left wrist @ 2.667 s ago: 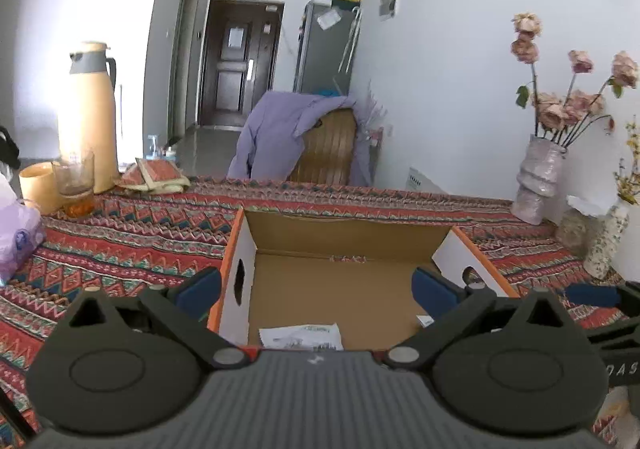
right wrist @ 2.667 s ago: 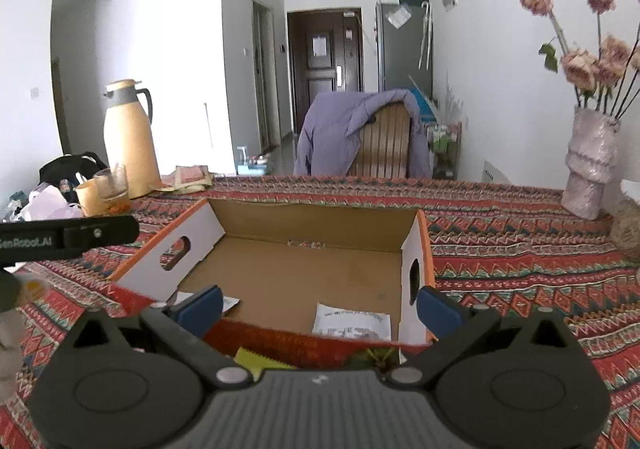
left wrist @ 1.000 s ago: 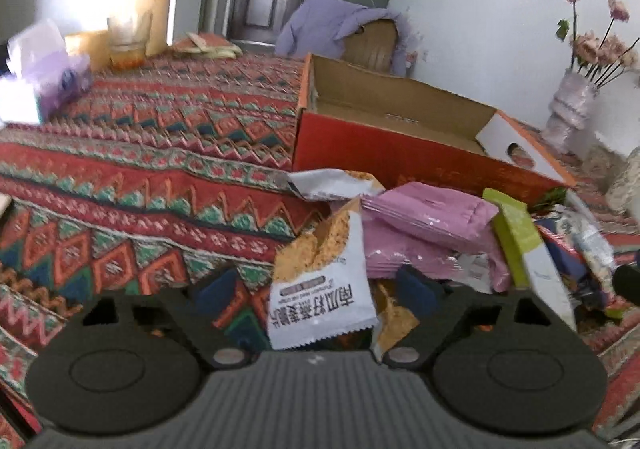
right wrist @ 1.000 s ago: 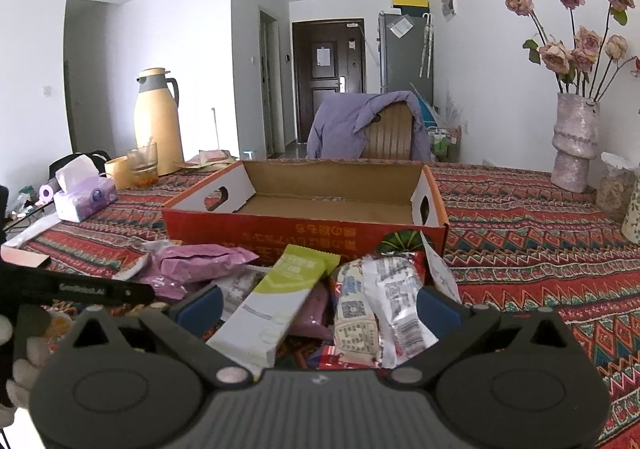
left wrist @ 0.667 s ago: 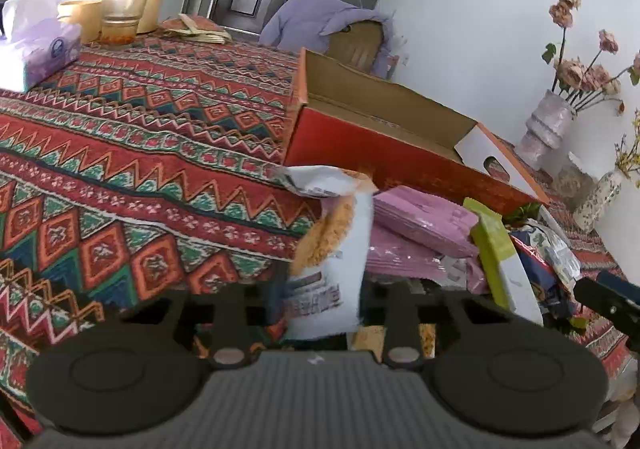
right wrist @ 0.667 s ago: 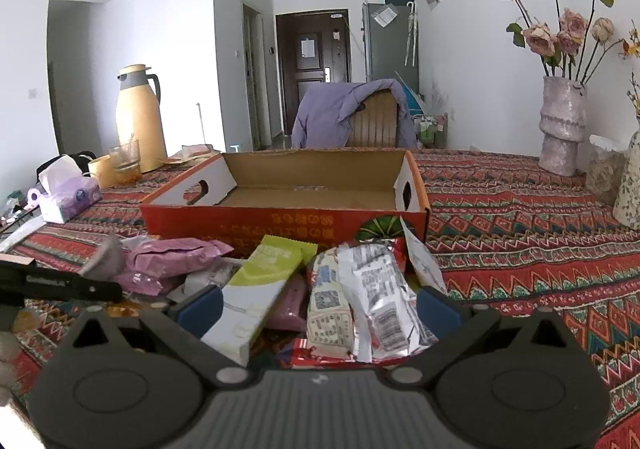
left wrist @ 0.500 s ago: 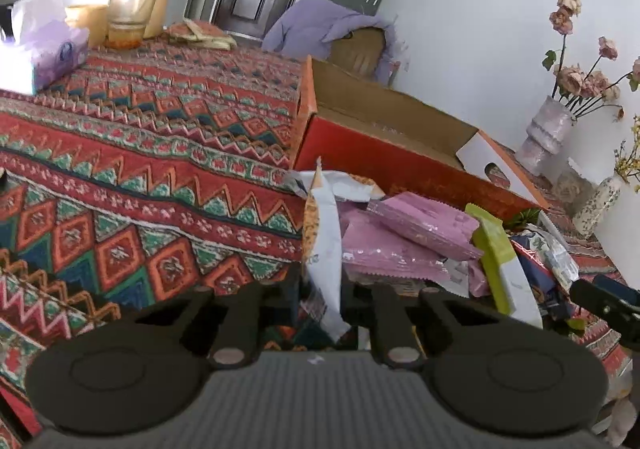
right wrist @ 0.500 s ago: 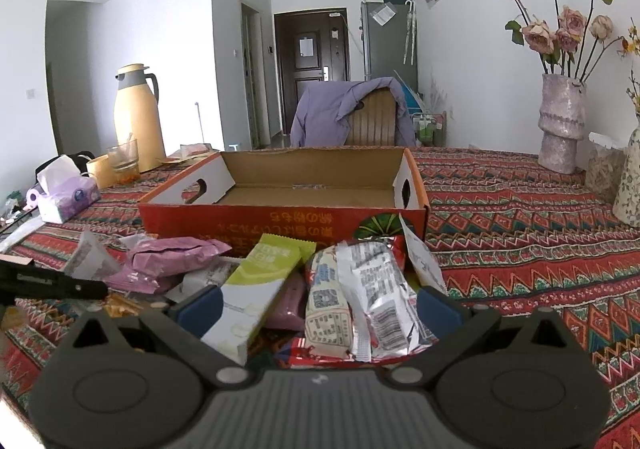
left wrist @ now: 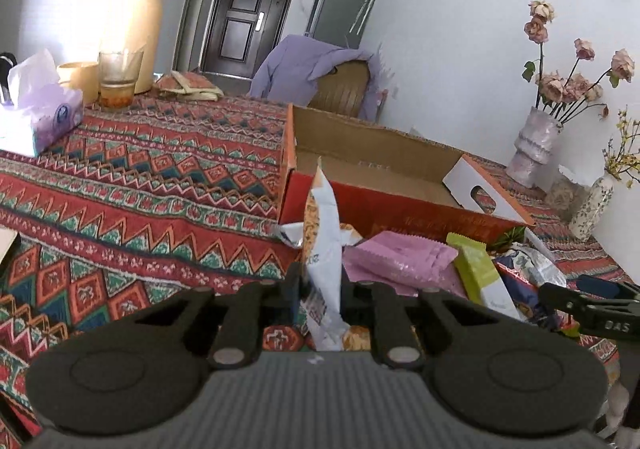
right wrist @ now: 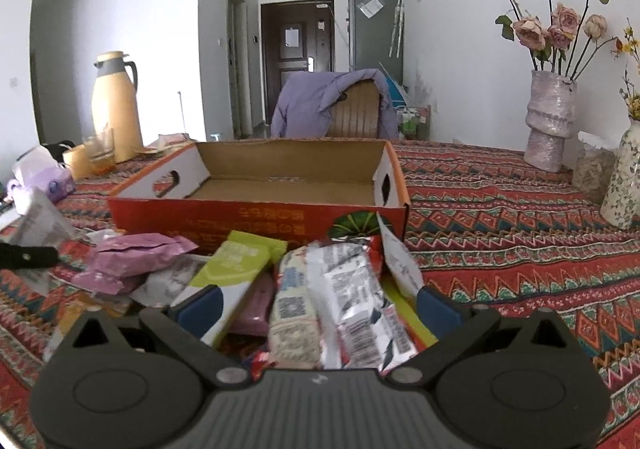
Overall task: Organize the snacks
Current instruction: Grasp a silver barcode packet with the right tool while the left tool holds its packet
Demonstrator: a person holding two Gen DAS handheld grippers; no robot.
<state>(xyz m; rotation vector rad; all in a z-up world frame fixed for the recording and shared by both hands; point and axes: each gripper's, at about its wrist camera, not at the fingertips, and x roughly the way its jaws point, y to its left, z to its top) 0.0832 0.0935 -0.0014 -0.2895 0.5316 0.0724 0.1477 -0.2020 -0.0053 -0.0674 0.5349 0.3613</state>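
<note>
My left gripper (left wrist: 320,289) is shut on a white and orange snack packet (left wrist: 322,249), held edge-on and upright above the table. It shows at the far left of the right wrist view (right wrist: 38,223). An open red cardboard box (left wrist: 384,205) stands behind the snack pile; it also shows in the right wrist view (right wrist: 256,219). My right gripper (right wrist: 316,309) is open over silver wrapped snacks (right wrist: 344,297), beside a green packet (right wrist: 232,269) and pink packets (right wrist: 136,257).
A tissue pack (left wrist: 44,117), a glass (left wrist: 118,79) and a yellow thermos (left wrist: 134,21) stand at the far left. Flower vases (right wrist: 550,121) stand at the right. A chair with a purple jacket (right wrist: 332,101) is behind the patterned tablecloth (right wrist: 500,233).
My left gripper moved from over the box down to the pile, closed on the white and orange packet and lifted it upright. My right gripper drew back from the box to the pile, still open.
</note>
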